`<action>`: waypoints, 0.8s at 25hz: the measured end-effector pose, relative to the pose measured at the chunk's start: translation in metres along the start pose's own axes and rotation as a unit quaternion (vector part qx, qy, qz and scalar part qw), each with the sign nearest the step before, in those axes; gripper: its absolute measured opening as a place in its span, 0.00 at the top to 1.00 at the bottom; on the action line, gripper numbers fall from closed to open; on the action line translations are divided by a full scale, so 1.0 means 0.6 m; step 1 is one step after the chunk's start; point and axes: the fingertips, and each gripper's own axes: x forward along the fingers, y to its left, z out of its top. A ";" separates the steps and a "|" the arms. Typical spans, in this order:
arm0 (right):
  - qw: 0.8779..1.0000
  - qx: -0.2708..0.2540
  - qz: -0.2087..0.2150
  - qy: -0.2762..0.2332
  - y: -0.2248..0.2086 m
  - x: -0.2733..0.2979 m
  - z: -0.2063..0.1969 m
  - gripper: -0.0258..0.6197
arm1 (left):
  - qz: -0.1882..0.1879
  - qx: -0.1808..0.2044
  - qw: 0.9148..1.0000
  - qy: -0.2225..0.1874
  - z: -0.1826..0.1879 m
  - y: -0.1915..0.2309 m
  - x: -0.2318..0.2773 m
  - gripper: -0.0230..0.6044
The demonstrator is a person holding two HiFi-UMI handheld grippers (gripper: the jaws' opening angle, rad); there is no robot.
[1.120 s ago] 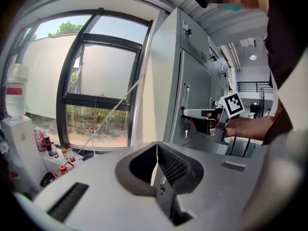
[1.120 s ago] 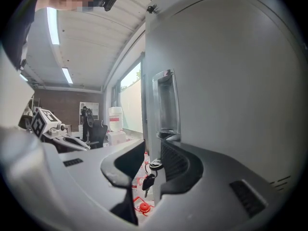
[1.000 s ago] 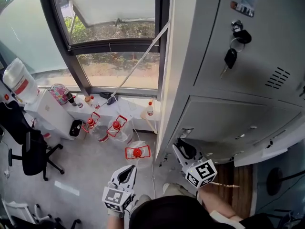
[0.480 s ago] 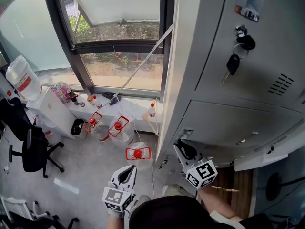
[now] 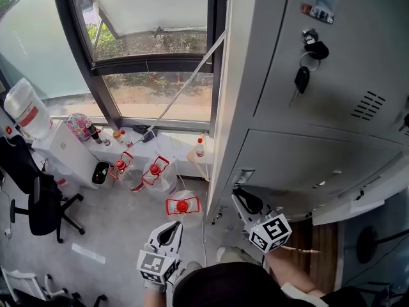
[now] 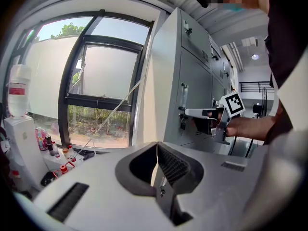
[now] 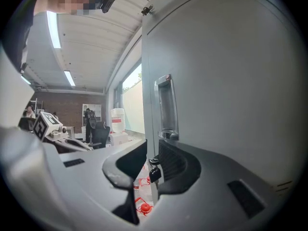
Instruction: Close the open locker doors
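From the head view, the grey lockers [image 5: 332, 126] fill the right half, with a bunch of keys [image 5: 307, 59] hanging from the top door at about 1 o'clock. The lower door [image 5: 300, 162] sits just right of centre, and its handle [image 5: 243, 175] is at its left edge. The right hand-held gripper [image 5: 243, 198] points up at that edge from 5 o'clock, just below the handle. Another door [image 5: 358, 206] sticks out from the row at 4 o'clock. The left hand-held gripper [image 5: 172, 229] hangs at 6 o'clock, well apart from the lockers, above the floor near water bottles [image 5: 181, 204] with red caps. A window [image 5: 150, 75] takes up 11 o'clock and an office chair [image 5: 38, 197] stands at 8 o'clock. In the left gripper view, the left hand-held gripper [image 6: 156, 150] has its jaws pressed together with nothing between them. The right hand-held gripper [image 6: 195, 114] reaches in from 3 o'clock to the locker front by the handle. In the right gripper view, the right hand-held gripper [image 7: 151, 165] has its jaws a little apart. A small black key [image 7: 153, 173] and the door's edge show in the gap (whether either pad touches them cannot be told). The lower door [image 7: 231, 81] fills the right side, and its recessed handle [image 7: 166, 107] is just above the jaws at 12 o'clock.
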 end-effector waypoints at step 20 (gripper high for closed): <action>0.996 0.011 -0.086 0.010 0.018 -0.129 -0.027 0.84 | -0.089 0.010 0.996 0.010 -0.011 -0.061 0.007 0.95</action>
